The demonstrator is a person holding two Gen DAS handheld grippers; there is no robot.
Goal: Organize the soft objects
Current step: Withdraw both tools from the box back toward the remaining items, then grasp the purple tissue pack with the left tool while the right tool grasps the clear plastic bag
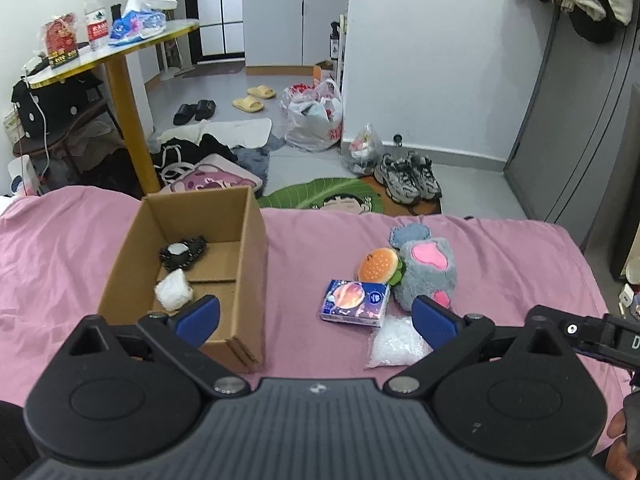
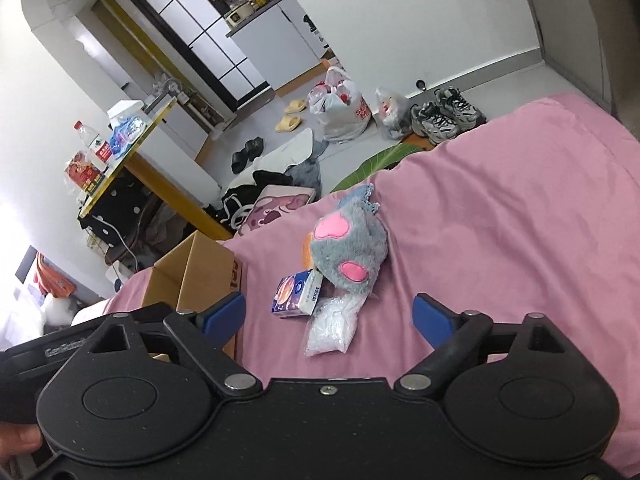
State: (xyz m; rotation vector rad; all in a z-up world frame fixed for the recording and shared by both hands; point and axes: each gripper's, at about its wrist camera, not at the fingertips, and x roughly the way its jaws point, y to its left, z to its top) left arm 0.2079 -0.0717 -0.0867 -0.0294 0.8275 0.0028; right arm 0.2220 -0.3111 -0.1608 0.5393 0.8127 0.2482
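1. Left gripper (image 1: 316,322): jaws spread wide, nothing between the blue pads (image 1: 200,316); it hangs over the pink bedsheet (image 1: 520,264).
2. Right gripper (image 2: 330,318): jaws apart, empty, the clear plastic bag (image 2: 332,330) lying just ahead between them.
3. Tissue pack (image 1: 354,303): at 12 o'clock of the bag, touching it. Light, squashy; take it across the short sides.
4. Grey plush paw (image 1: 428,272) and burger plush (image 1: 378,266): at 1 o'clock. Soft, compressible; pinch mid-body.
5. Cardboard box (image 1: 248,248): at 10 o'clock, already holding a white wad (image 1: 173,290) and a dark item (image 1: 182,254).
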